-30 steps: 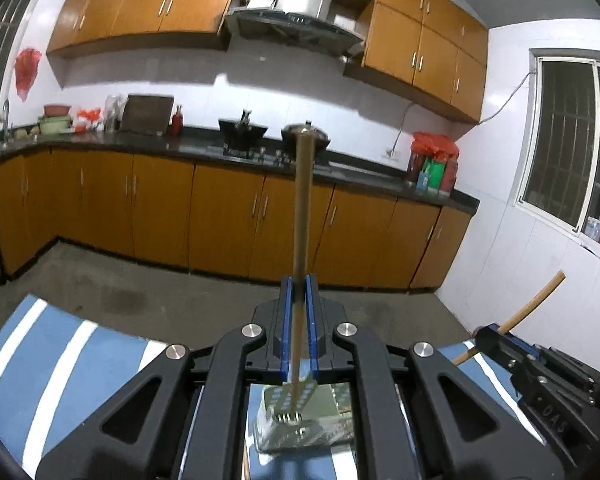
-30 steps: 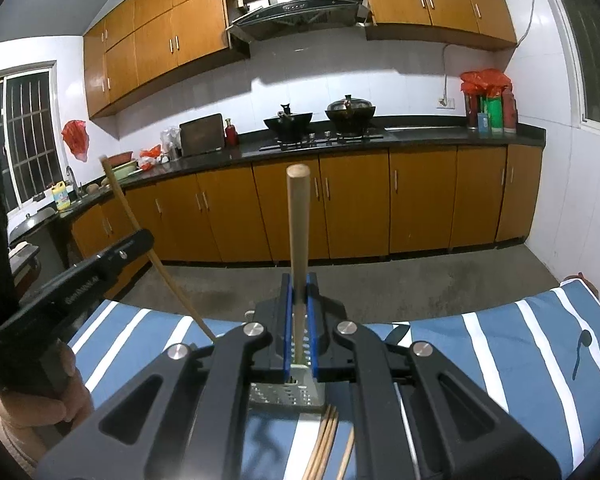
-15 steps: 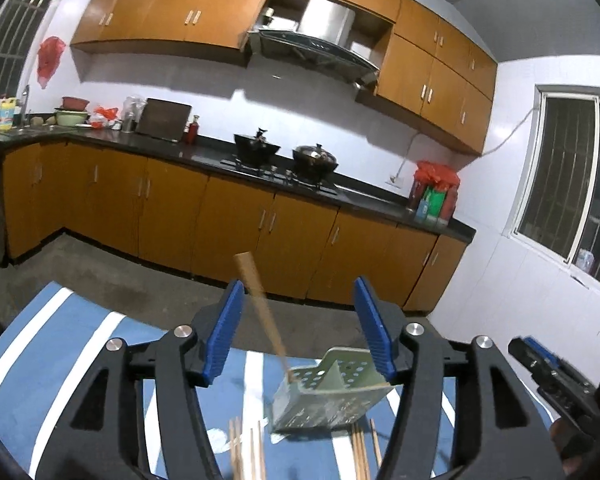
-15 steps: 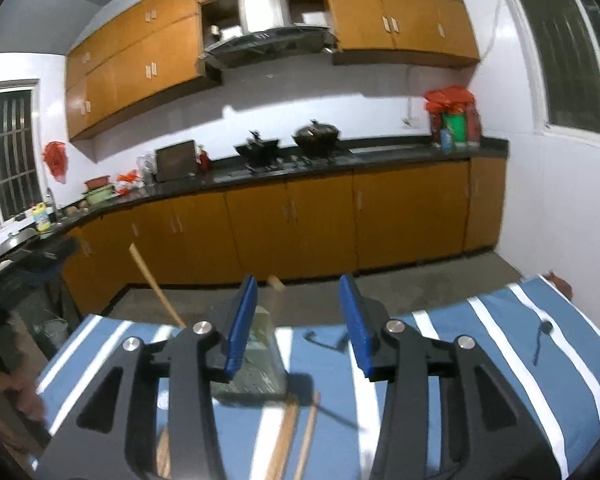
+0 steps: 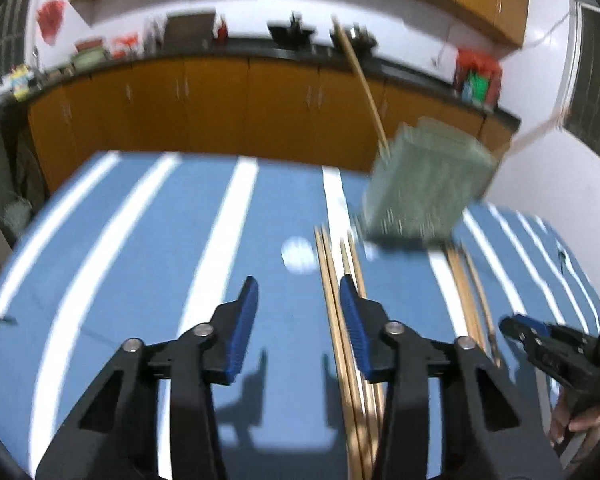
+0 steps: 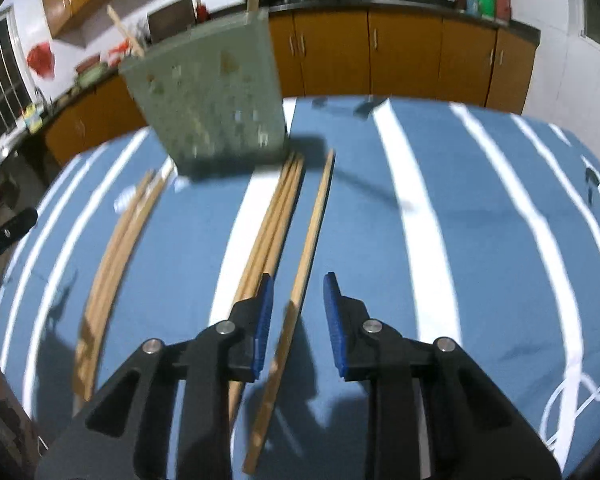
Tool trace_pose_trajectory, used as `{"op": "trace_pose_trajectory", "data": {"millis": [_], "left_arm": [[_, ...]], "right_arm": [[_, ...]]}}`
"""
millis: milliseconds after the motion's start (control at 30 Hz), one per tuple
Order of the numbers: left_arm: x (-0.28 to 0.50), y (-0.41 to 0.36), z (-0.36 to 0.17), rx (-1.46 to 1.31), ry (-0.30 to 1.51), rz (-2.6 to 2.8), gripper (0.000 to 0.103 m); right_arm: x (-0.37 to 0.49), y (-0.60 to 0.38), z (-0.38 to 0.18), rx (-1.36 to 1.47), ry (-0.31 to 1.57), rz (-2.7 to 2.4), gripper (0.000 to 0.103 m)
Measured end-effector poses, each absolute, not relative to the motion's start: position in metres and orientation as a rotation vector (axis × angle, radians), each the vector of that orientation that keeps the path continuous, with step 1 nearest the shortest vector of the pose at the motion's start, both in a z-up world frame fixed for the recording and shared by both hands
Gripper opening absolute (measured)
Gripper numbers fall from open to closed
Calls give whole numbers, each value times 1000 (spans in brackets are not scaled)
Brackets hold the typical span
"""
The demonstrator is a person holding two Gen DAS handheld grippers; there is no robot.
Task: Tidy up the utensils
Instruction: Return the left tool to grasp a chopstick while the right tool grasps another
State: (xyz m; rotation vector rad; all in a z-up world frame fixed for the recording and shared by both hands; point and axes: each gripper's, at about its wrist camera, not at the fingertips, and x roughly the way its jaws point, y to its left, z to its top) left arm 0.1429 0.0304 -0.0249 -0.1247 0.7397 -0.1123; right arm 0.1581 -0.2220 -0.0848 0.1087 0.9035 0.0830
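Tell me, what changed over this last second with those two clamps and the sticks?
Both let go: a second ago each gripper pinched one chopstick upright over the green holder; those sticks now stand inside it. The left gripper and right gripper have tipped down, open, toward chopsticks lying on the striped cloth. The holder stayed put.

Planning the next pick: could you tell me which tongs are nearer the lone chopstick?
Right. The right tongs straddle the lone chopstick; the left tongs sit beside another bundle.
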Motion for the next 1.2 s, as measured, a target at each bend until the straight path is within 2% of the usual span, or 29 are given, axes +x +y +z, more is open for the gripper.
{"op": "trace_pose_trajectory", "data": {"millis": [67,100,133,300,533,867,1000,1100,1200], "left_arm": [[141,27,-37,-127,782,-131,38],[141,24,-44,-126,807,-144,37],[140,22,-49,-126,822,-154,35],[137,10,-68,-127,885,-200,27],[137,-1,-81,-102,927,-216,22],[138,1,-79,-68,929,-174,21],[138,-7,-81,-31,927,-161,17],[140,-10,-82,-17,921,-151,9],[146,-7,-82,-4,918,-137,8]], "right_arm": [[156,-219,-96,85,934,68,26],[156,-221,-98,84,937,67,21],[155,-222,-98,67,924,51,9],[158,-247,-97,108,914,-36,8],[158,-260,-98,132,906,-47,8],[155,-258,-98,113,904,-52,9],[153,-253,-98,102,903,-45,12],[152,-244,-98,86,902,-14,12],[152,-234,-98,51,897,15,10]]}}
